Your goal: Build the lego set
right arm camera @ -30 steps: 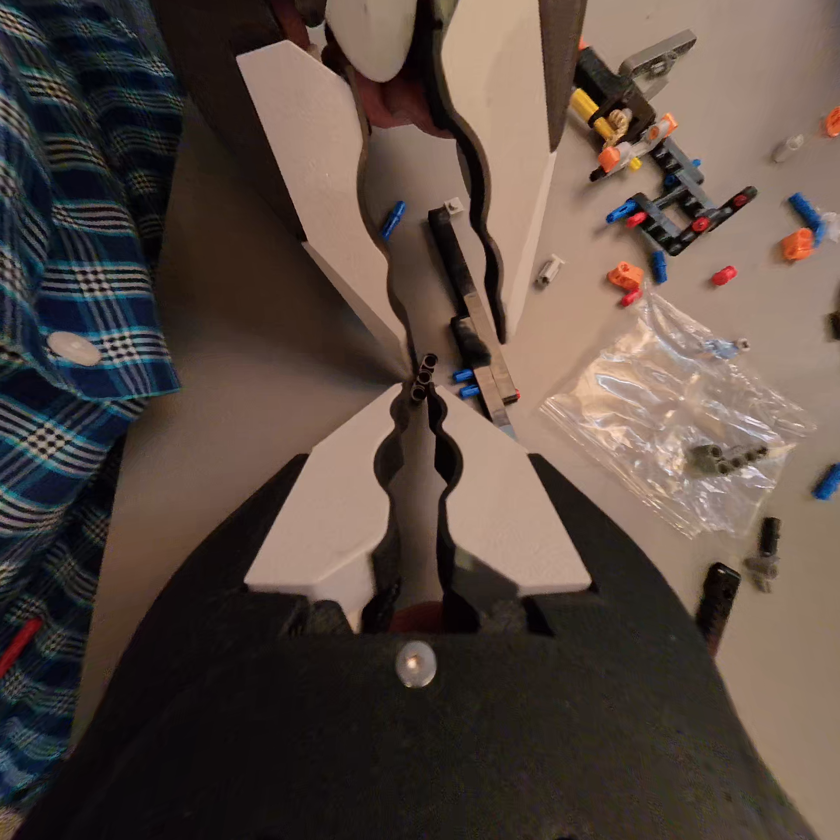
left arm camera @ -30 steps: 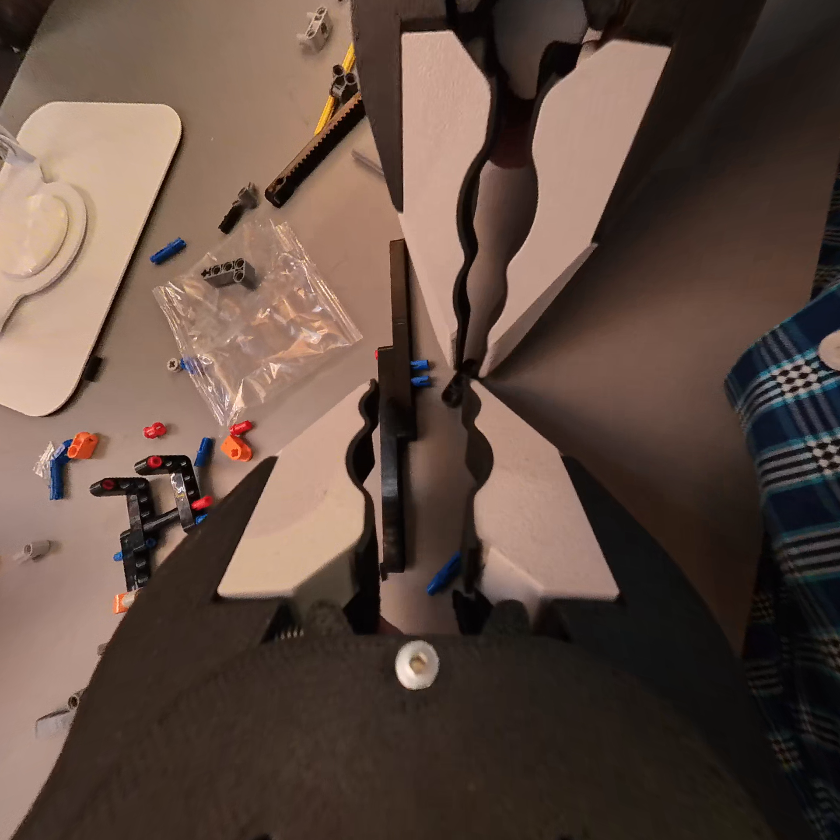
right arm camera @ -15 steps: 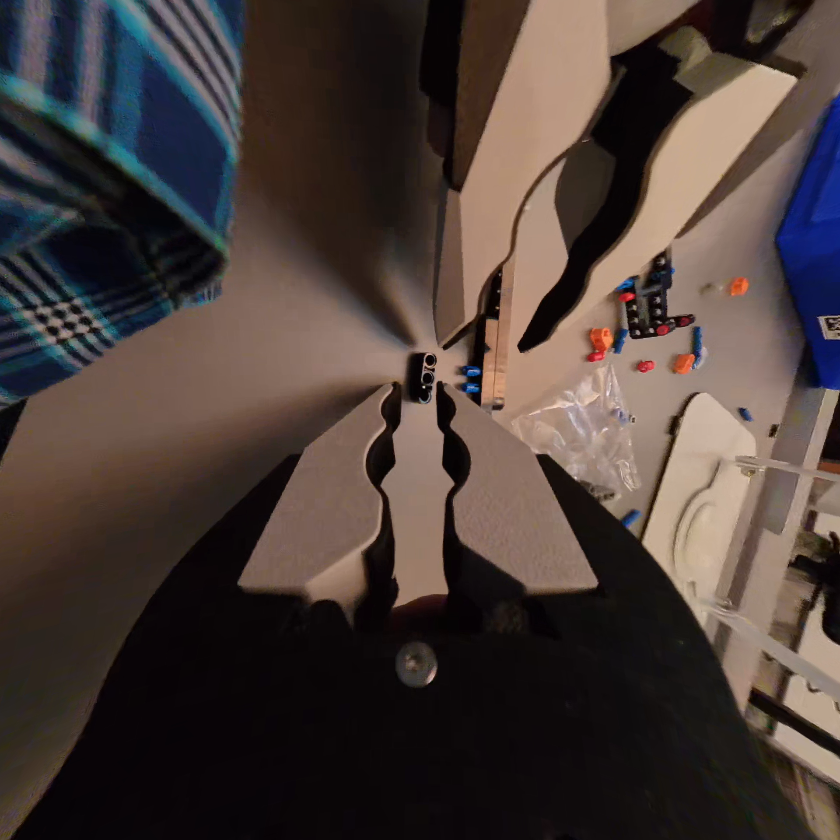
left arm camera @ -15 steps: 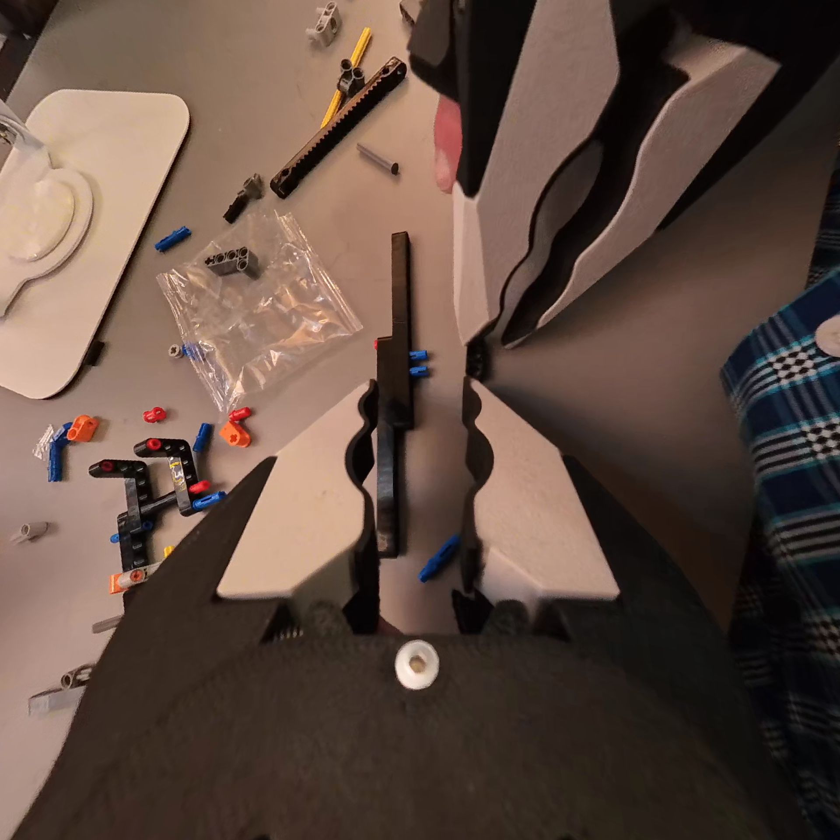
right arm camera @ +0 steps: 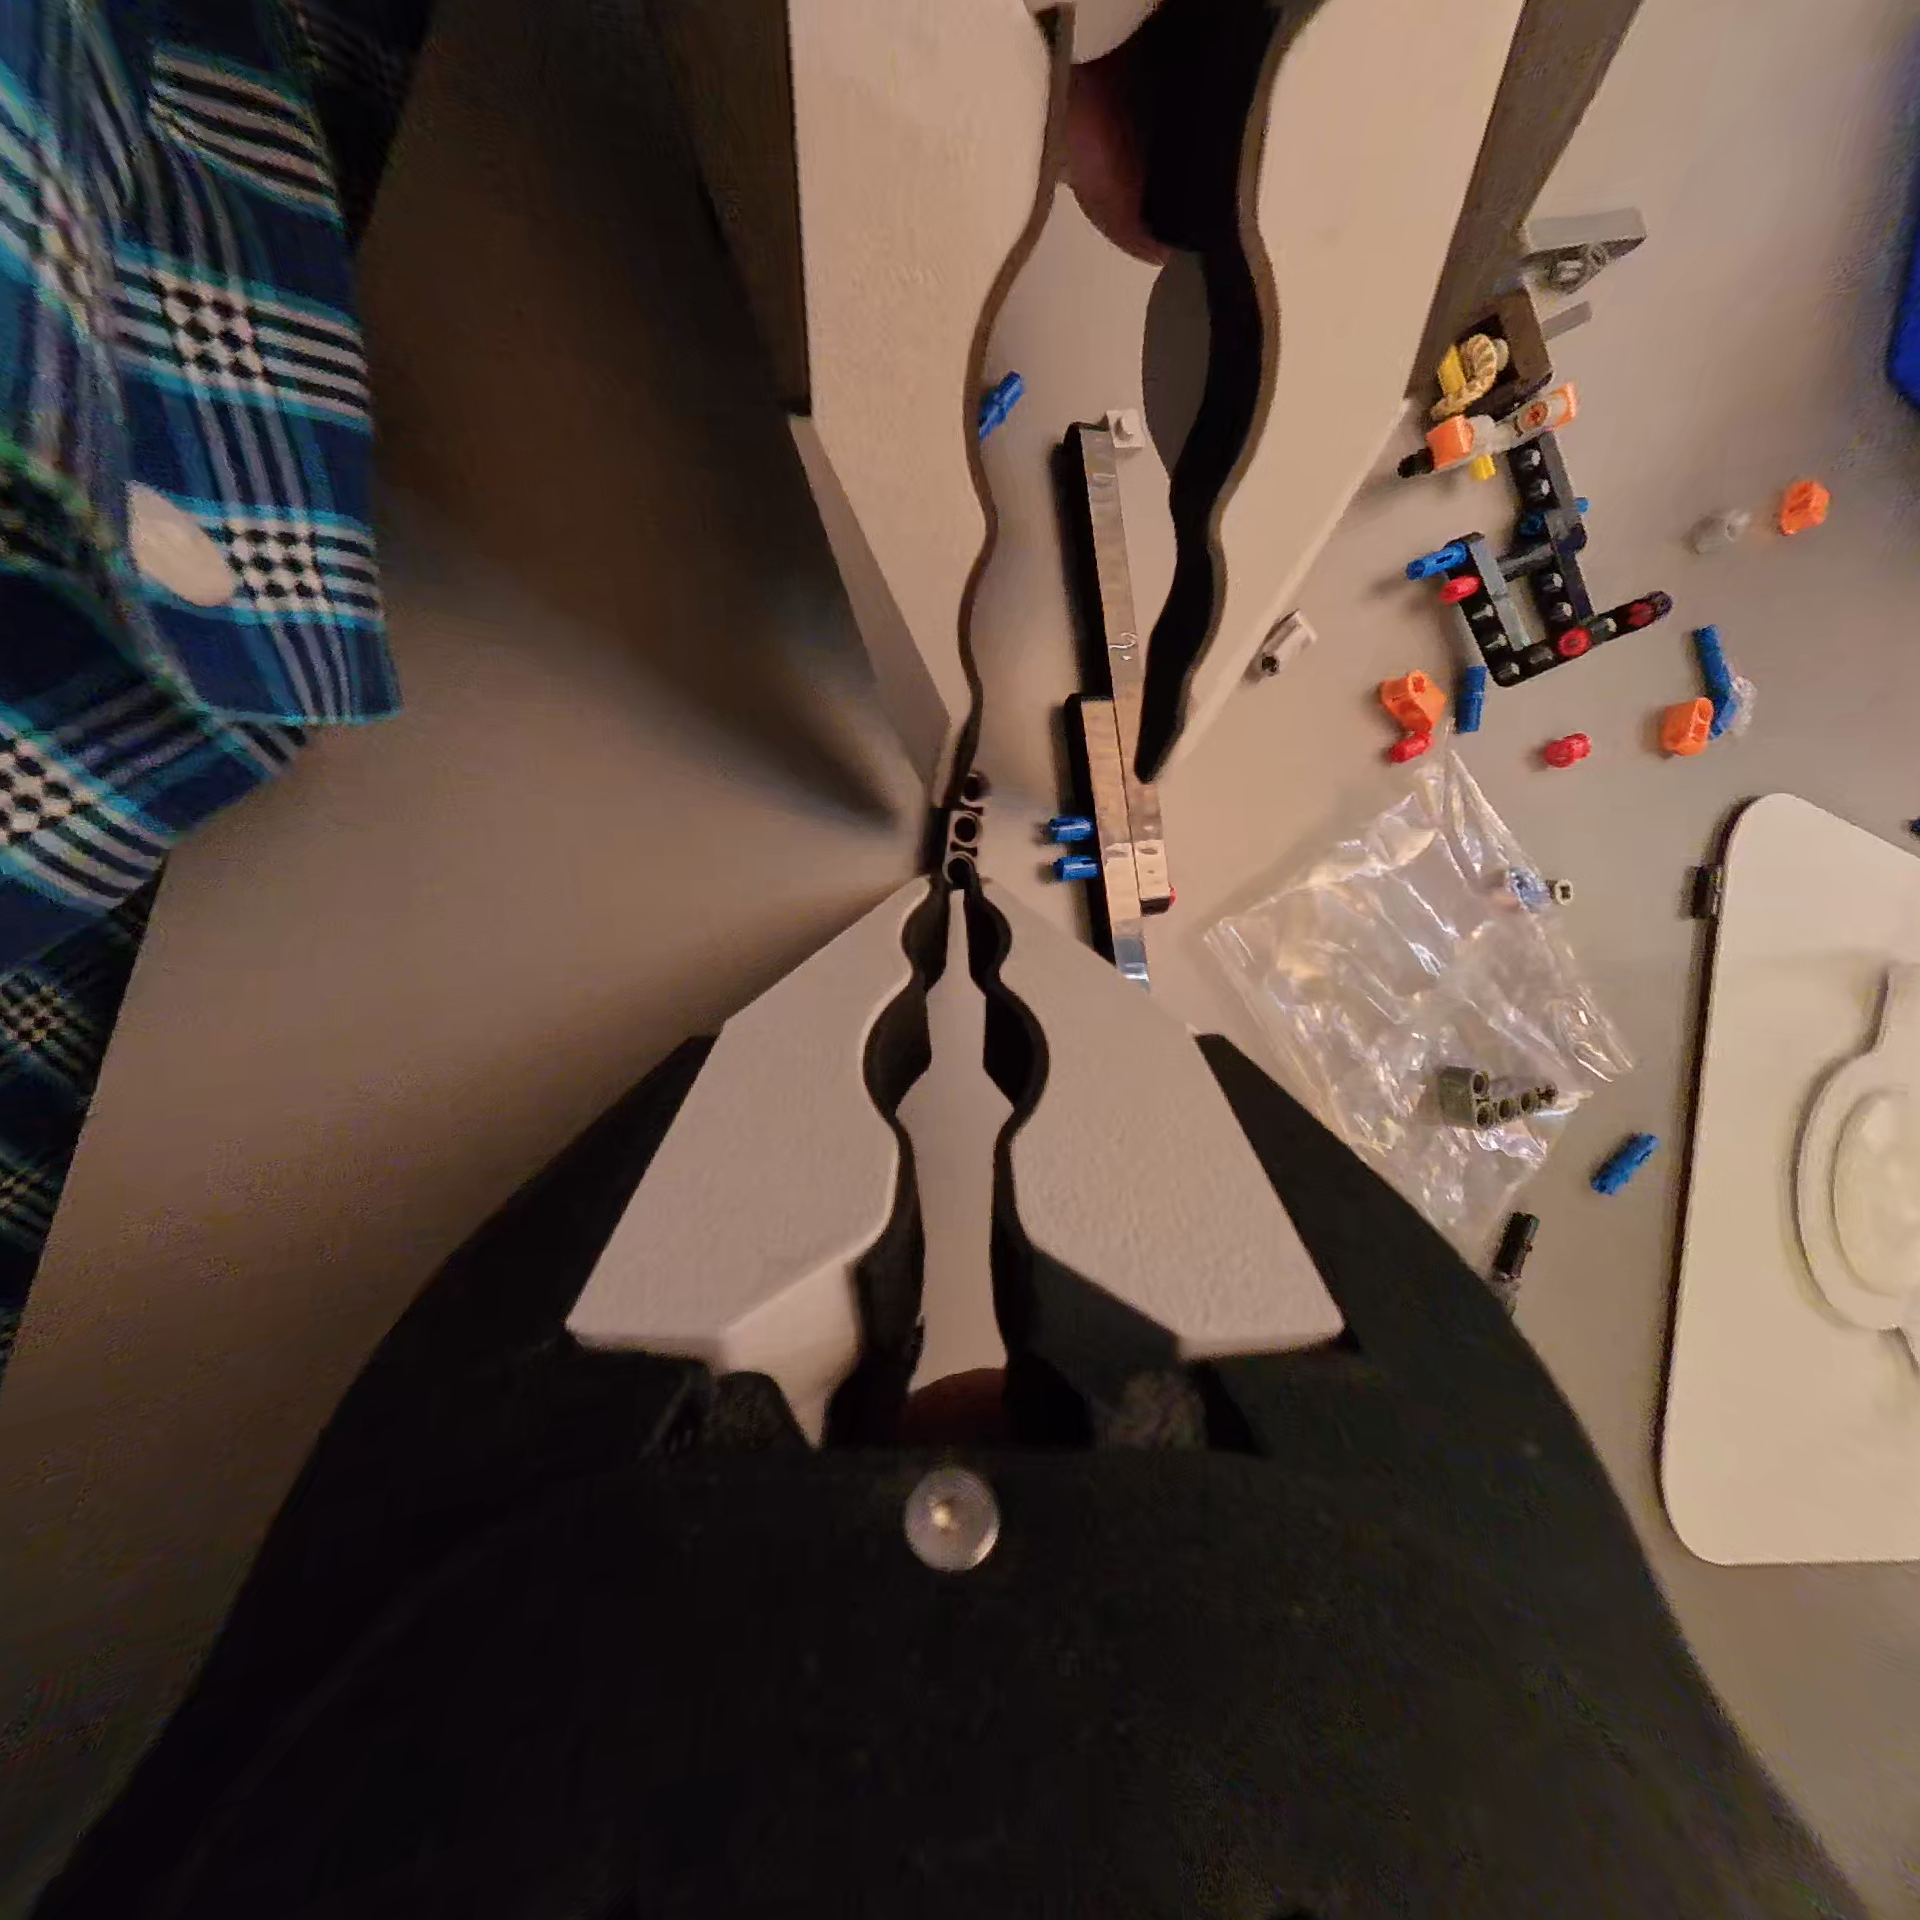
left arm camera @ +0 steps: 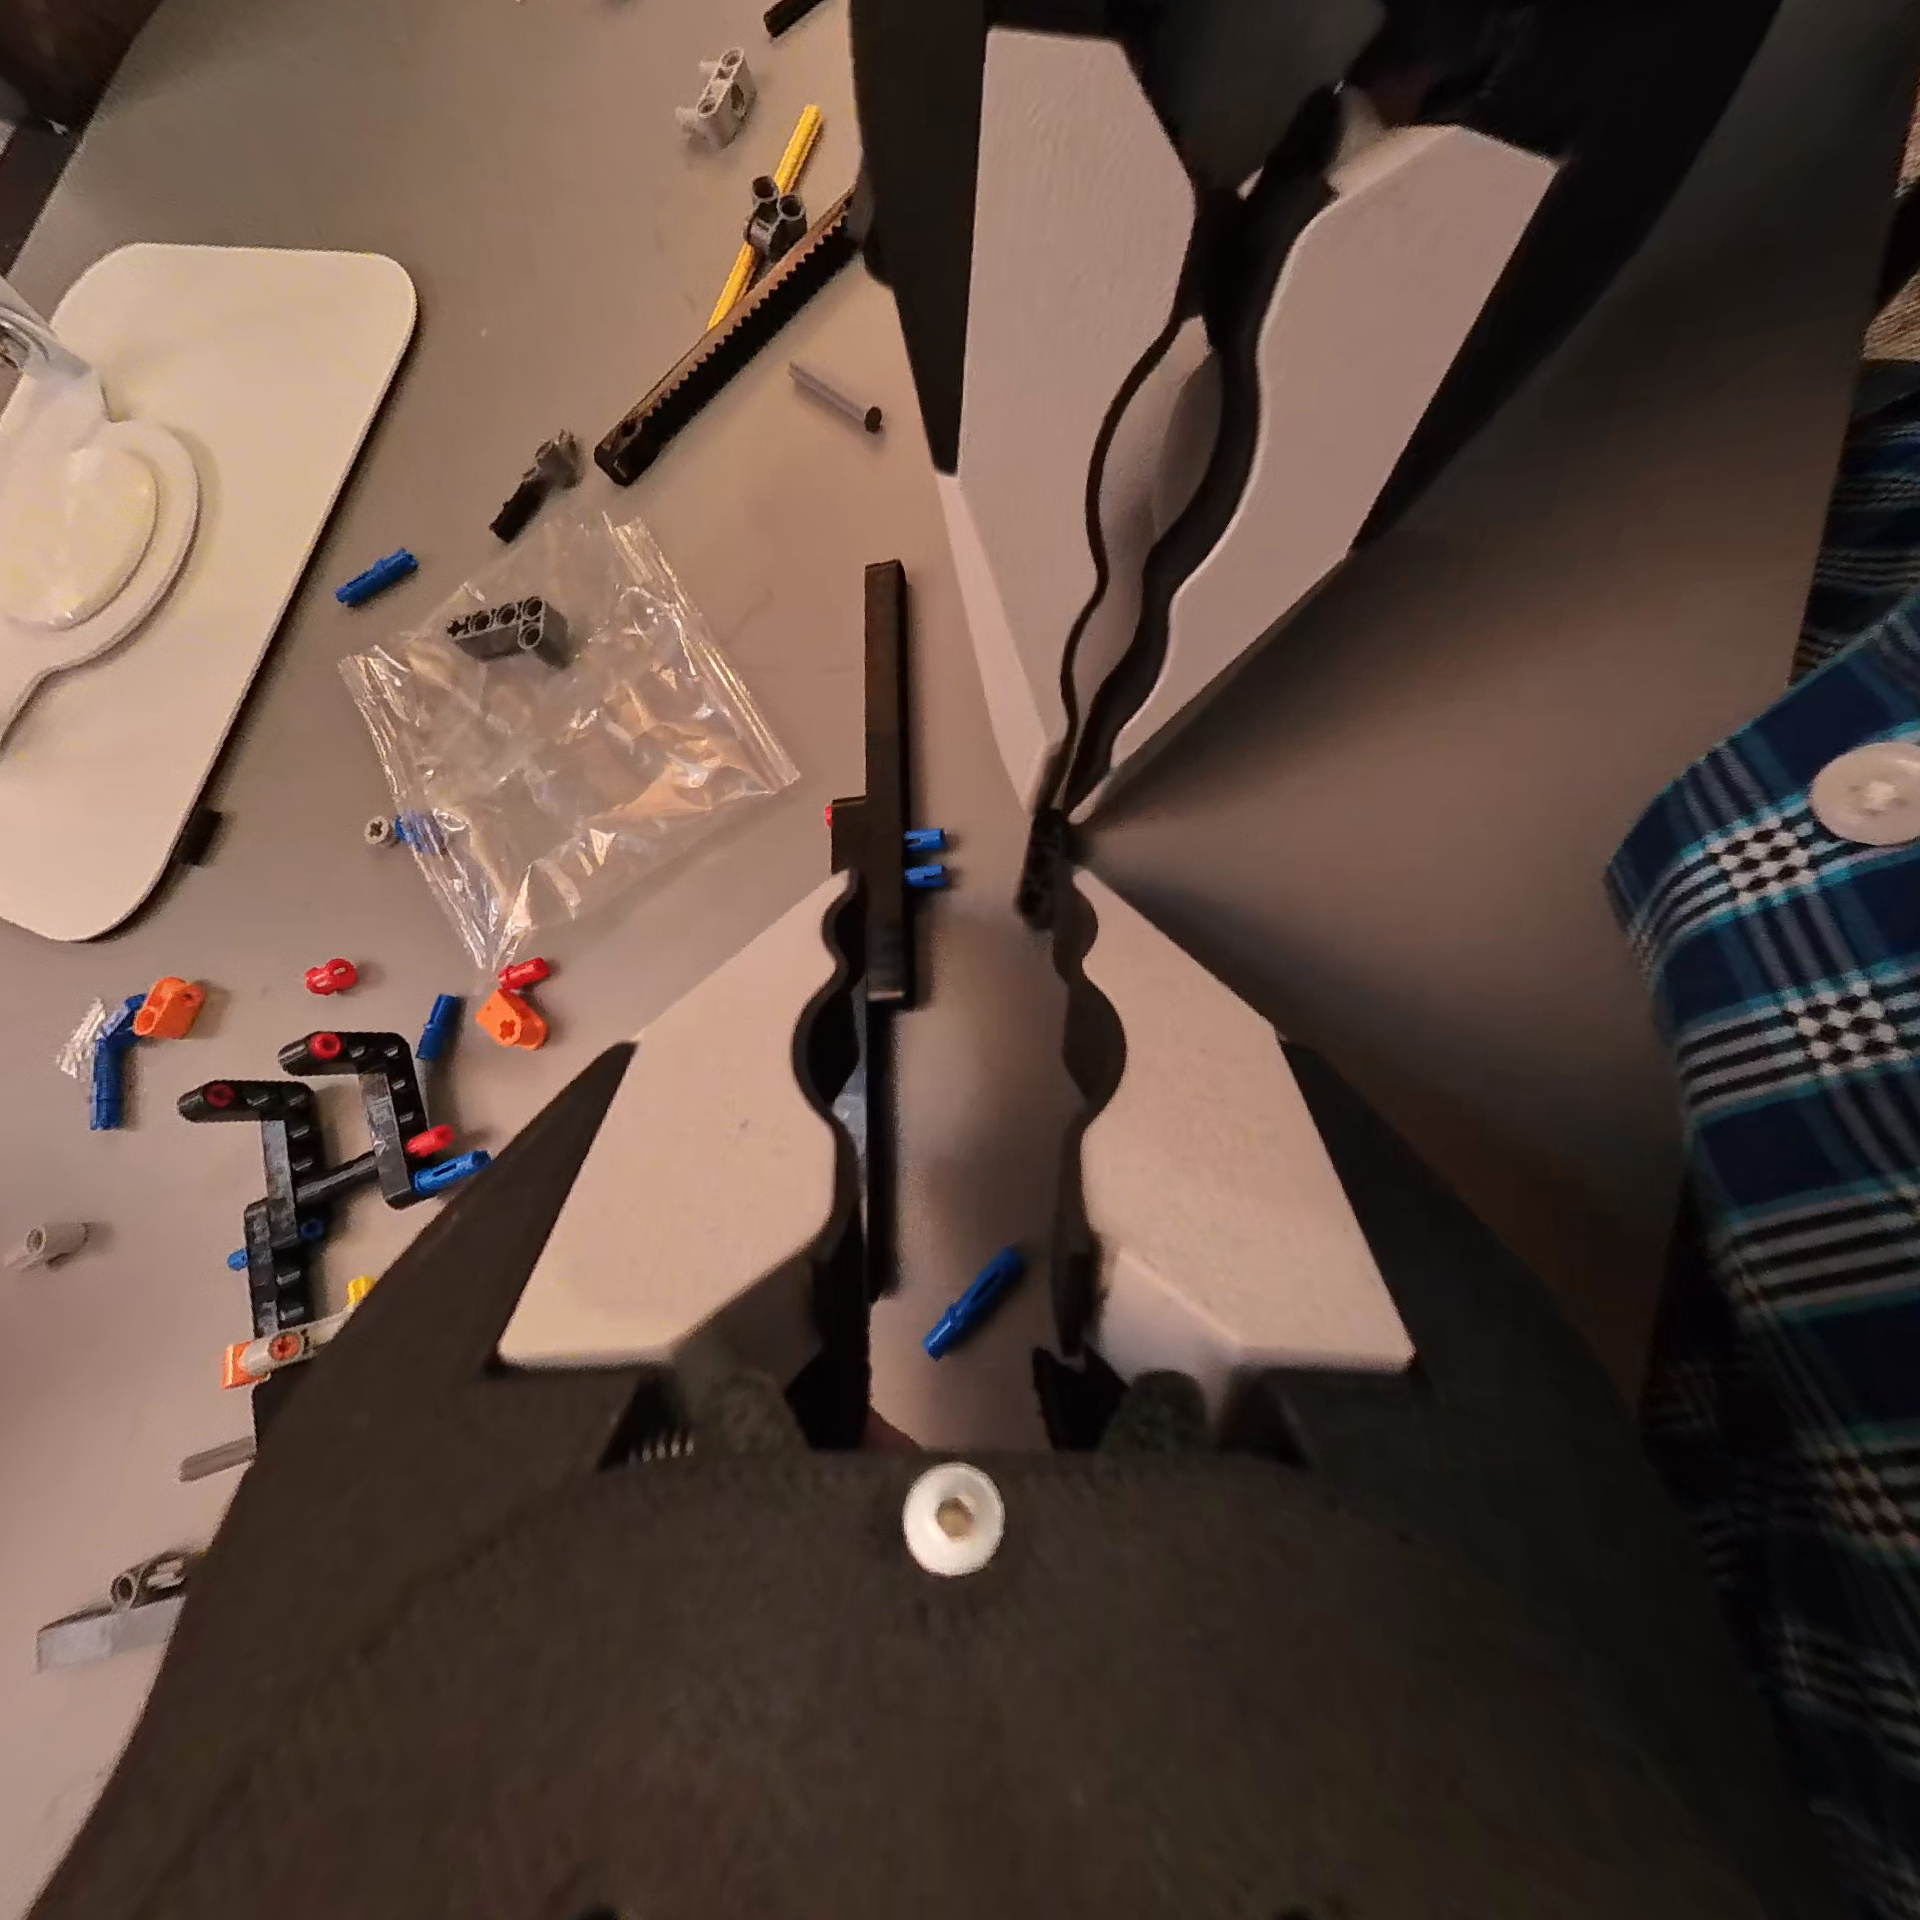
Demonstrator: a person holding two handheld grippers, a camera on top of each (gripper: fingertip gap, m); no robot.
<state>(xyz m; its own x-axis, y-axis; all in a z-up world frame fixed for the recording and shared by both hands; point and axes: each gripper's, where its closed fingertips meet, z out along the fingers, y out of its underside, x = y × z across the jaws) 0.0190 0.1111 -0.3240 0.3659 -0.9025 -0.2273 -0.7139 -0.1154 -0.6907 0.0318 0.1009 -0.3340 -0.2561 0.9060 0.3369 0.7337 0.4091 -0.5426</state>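
A long black beam (left arm camera: 883, 790) with two blue pins (left arm camera: 923, 854) on its side lies on the grey table. My left gripper (left arm camera: 951, 894) is open around it, and the beam sits close to the left finger. My right gripper (right arm camera: 956, 899) is shut on a small black three-hole beam (right arm camera: 961, 831). It faces the left gripper tip to tip. The small beam (left arm camera: 1042, 868) is at the left gripper's right fingertip, a little apart from the blue pins (right arm camera: 1070, 847). The long beam also shows in the right wrist view (right arm camera: 1107, 623), between the left gripper's fingers (right arm camera: 1055, 748).
A clear bag (left arm camera: 561, 727) holding a grey piece lies left of the beam. A black frame sub-assembly (left arm camera: 312, 1122), orange, red and blue small parts, a toothed black rack (left arm camera: 727, 343) and a white board (left arm camera: 187, 540) lie farther left. A plaid sleeve (left arm camera: 1787, 1039) is at the right. The grippers are tip to tip, or close to it.
Half a second ago the right gripper was tilted and drawn back. It has swung back, so the small black beam is again at the left gripper's right fingertip. The left gripper stays open.
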